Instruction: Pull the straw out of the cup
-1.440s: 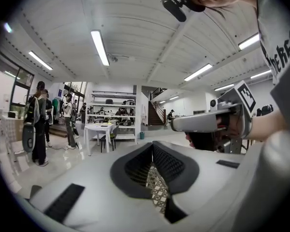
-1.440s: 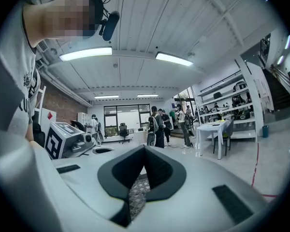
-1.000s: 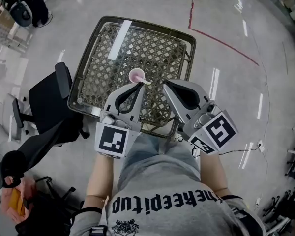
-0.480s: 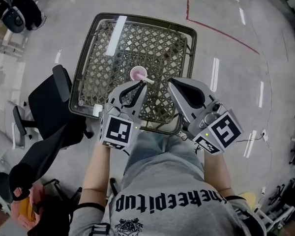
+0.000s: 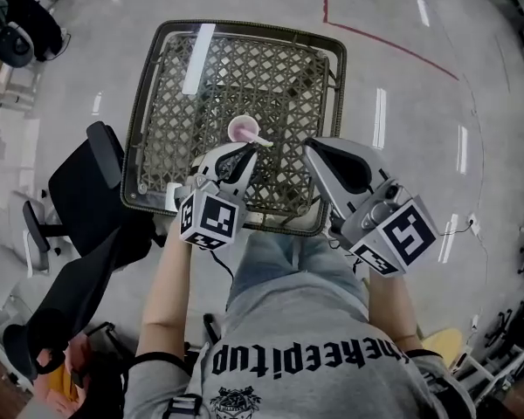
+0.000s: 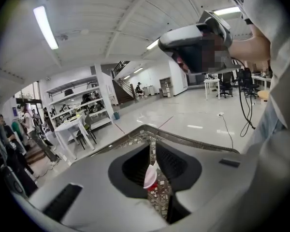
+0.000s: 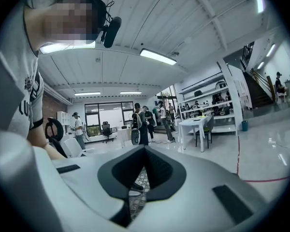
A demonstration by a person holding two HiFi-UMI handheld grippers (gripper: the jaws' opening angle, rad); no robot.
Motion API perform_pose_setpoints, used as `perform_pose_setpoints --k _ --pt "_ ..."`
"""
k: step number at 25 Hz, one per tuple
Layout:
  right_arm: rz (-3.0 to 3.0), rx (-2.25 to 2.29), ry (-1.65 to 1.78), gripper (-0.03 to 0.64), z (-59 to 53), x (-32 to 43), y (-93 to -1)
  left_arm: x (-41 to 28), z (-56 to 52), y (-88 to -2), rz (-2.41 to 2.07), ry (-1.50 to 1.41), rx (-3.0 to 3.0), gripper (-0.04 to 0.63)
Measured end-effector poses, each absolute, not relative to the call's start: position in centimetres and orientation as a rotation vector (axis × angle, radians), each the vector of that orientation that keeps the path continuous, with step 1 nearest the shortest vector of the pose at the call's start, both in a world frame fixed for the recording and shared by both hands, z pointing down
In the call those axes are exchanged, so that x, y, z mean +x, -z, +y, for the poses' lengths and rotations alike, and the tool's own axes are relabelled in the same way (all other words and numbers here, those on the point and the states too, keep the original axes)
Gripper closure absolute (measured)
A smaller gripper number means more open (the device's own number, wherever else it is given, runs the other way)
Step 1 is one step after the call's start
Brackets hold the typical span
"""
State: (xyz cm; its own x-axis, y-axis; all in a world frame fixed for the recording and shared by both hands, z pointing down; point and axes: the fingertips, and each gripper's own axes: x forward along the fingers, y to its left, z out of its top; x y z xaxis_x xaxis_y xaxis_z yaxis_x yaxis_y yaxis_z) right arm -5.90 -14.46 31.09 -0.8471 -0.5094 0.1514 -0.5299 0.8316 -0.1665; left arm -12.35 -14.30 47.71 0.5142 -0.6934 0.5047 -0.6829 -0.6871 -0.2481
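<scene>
One round pink cup (image 5: pixel 243 129) on a square lattice-weave table (image 5: pixel 244 68)

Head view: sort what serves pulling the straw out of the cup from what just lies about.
For the job: cup; straw; left gripper, fingers opening, cup showing between them, nothing gripped; table.
Just about: office chair; red floor line.

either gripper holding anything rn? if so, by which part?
Nothing is held. The left gripper, jaws opening, sits by the free end of the straw, which stands in the cup. The right gripper is shut, empty.
</scene>
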Motion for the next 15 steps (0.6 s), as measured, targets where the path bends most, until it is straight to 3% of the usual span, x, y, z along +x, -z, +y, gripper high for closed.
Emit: perform_pose_setpoints --k 15 --pt "-2.842 0.931 -0.328 0.615 -14.9 -3.9 -32.2 -11.3 -15.3 -53.6 0.978 1.105 -2.661 0.457"
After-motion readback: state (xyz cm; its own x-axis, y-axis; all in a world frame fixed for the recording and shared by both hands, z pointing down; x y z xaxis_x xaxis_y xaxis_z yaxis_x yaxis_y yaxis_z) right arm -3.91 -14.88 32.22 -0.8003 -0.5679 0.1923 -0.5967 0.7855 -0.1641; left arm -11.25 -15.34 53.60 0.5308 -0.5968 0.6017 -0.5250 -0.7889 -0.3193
